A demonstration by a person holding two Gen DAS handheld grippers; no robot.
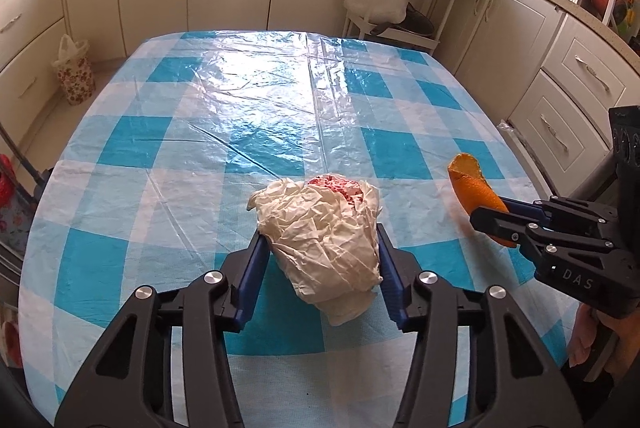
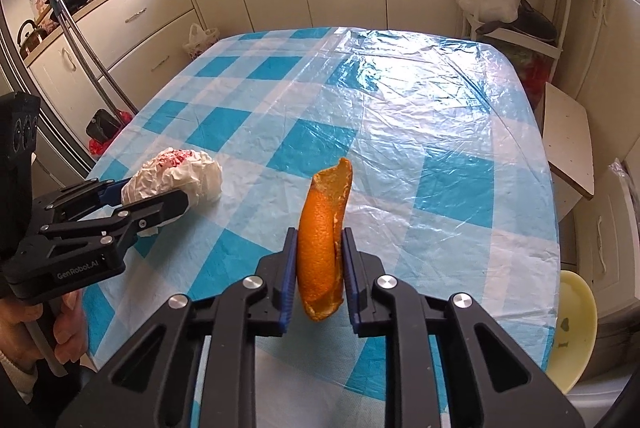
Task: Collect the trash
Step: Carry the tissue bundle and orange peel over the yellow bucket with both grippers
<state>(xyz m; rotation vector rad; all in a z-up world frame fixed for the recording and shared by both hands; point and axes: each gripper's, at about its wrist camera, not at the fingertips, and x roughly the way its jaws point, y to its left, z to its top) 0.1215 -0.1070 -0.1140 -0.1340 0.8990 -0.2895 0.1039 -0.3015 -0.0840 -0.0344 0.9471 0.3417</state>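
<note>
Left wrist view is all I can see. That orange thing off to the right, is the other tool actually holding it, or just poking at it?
Observer: Holding it. The right wrist view shows the right tool with both blue pads pressed on the orange peel, which stands on edge with its torn tip pointing away.
Operator: Is there anywhere close by to drop it?
Observer: Possibly. A pale yellow bowl sits below the edge of the table, by its near right corner. I cannot tell whether it is meant for trash.
</note>
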